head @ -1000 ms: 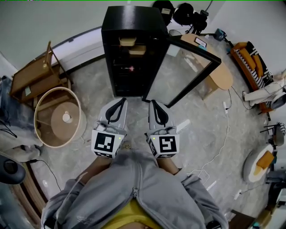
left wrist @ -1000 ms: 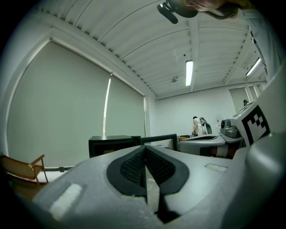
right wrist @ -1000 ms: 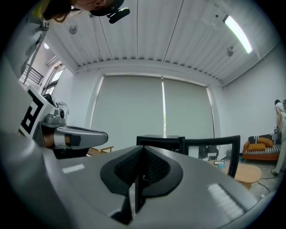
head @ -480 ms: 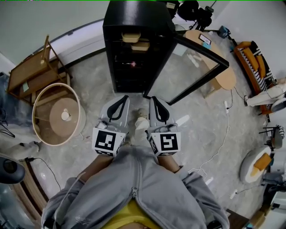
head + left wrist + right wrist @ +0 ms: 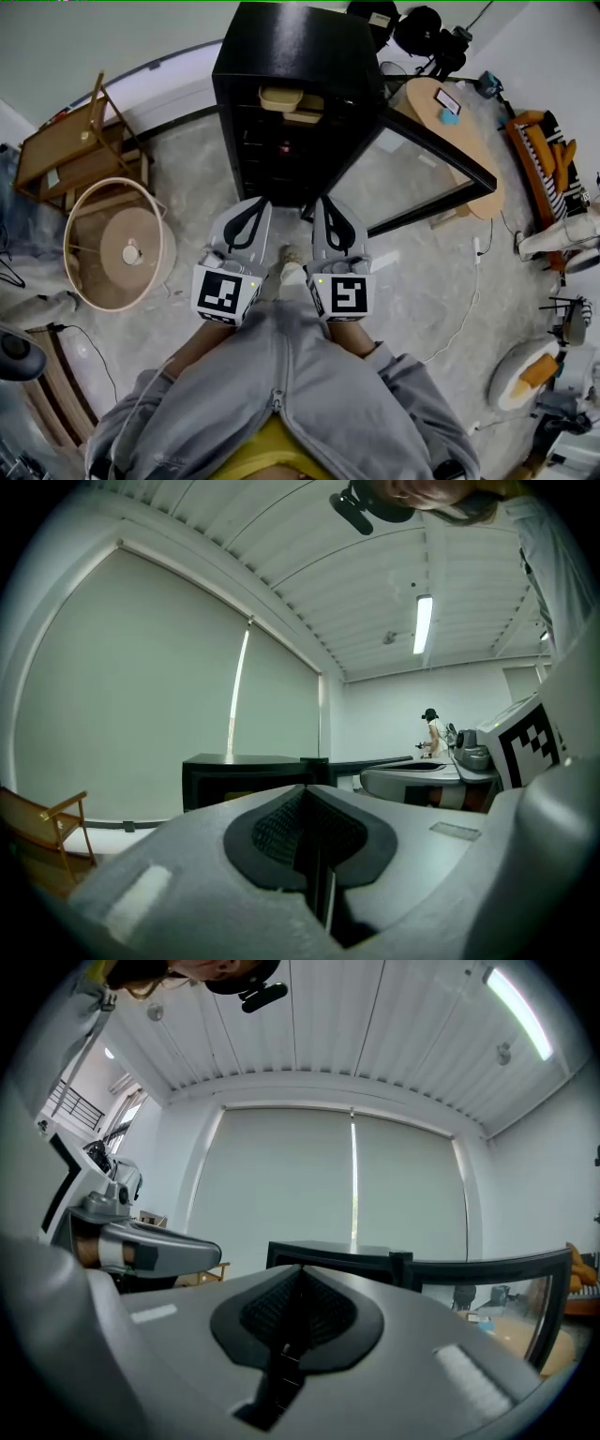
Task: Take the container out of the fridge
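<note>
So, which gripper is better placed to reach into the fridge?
Left, marginally: the left gripper faces the fridge shelves holding the container; the right gripper lines up with the hinged door. Both shut.

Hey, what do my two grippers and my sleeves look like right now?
The left gripper and right gripper are light grey, with tapered tongs lined in black ribbed padding. Each carries a white cube bearing black square markers. Grey hoodie sleeves stop short of the wrists.

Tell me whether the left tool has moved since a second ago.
Yes. The left tool has gone forward, toward the fridge: in the head view its tip now overlaps the fridge's base.
</note>
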A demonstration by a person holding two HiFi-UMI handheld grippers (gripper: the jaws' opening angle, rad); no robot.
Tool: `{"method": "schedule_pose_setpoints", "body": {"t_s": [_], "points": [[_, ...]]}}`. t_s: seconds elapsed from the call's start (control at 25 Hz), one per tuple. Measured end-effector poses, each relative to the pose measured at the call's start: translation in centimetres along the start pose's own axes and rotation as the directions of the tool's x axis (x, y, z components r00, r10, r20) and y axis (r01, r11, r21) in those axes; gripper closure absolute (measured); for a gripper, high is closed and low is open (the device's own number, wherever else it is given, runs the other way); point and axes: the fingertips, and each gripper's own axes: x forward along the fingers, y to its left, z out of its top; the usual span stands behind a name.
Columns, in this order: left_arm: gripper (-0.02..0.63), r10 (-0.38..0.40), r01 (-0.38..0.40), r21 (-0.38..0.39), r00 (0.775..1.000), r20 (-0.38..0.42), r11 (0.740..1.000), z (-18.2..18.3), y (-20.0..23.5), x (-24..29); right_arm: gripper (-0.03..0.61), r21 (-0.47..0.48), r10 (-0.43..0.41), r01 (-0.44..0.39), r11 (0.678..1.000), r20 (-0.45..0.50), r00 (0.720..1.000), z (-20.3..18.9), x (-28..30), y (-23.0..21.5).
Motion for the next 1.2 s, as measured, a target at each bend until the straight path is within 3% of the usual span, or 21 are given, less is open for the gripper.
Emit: {"method": "schedule_pose_setpoints", "body": {"t_s": [0.36,0.76,1.2], "points": [[0.611,0.098,-0.099,-0.013,0.995,-0.013,0.995,-0.5,3.2,9.2,0.578,0.004,0.103,-0.103,0.995,-0.014,0.995,-1.6,9.1,-6.1],[0.611,0.205,-0.205,-0.021,0.979,0.006,0.979,-1.7,5.3,15.8,0.578,0.003,0.244,-0.244,0.970,-0.032,0.969,-4.3,15.2,-9.4],[0.609,0.208,-0.210,-0.039,0.977,-0.041,0.977,-4.0,8.0,18.9,0.578,0.013,0.269,-0.269,0.963,-0.050,0.962,-6.1,17.4,-9.8]]}}
